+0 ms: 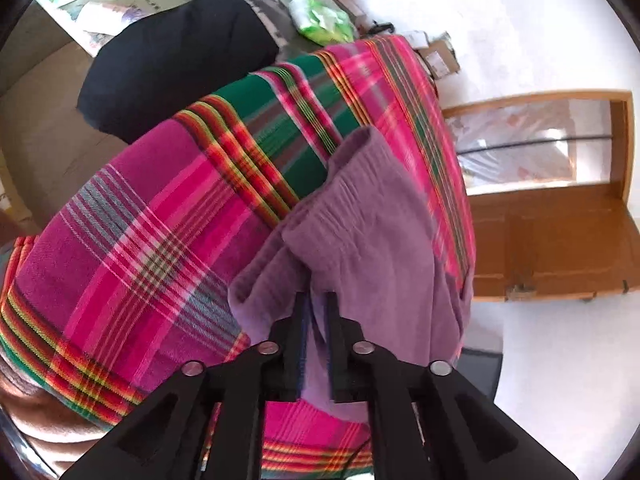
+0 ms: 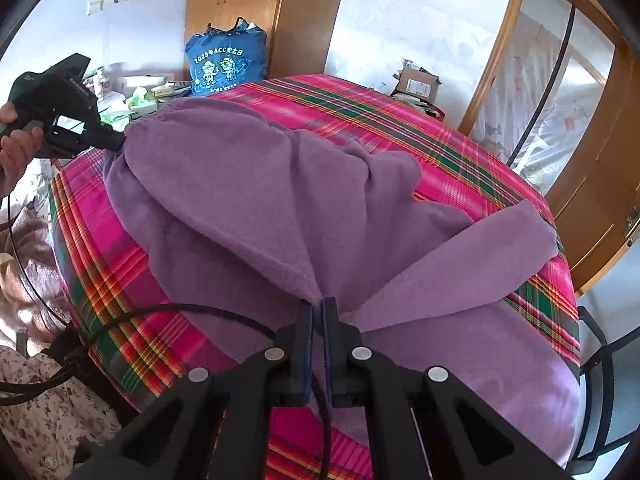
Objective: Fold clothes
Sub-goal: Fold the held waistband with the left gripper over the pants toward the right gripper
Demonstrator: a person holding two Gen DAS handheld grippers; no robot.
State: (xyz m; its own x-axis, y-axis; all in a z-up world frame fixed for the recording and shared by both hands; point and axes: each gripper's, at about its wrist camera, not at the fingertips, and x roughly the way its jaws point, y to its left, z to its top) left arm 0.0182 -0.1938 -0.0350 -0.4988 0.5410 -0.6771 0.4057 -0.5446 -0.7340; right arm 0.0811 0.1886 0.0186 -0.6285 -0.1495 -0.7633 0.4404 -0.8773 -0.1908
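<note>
Right wrist view: right gripper [image 2: 318, 308] pinches the soft purple fleece garment [image 2: 248, 200] on the pink plaid bedcover [image 2: 460, 148]; at ten o'clock, left gripper [image 2: 120, 142] meets its far corner, jaws slightly parted around fabric.

You cannot see where the purple garment [image 1: 360, 240] ends in the left wrist view: its lower part drops behind the left hand-held gripper [image 1: 316, 300], and the pads' contact with the cloth is too shadowed to judge. In the right wrist view the right hand-held gripper [image 2: 317, 304] covers the pinched fold, and the garment's near edge runs out of frame. The plaid cloth [image 2: 460, 128] hides whatever lies beneath it. The black bundle [image 1: 176, 64] is perhaps folded clothing; you cannot tell. The person's hand [image 2: 14, 140] is cut off at the left edge.
</note>
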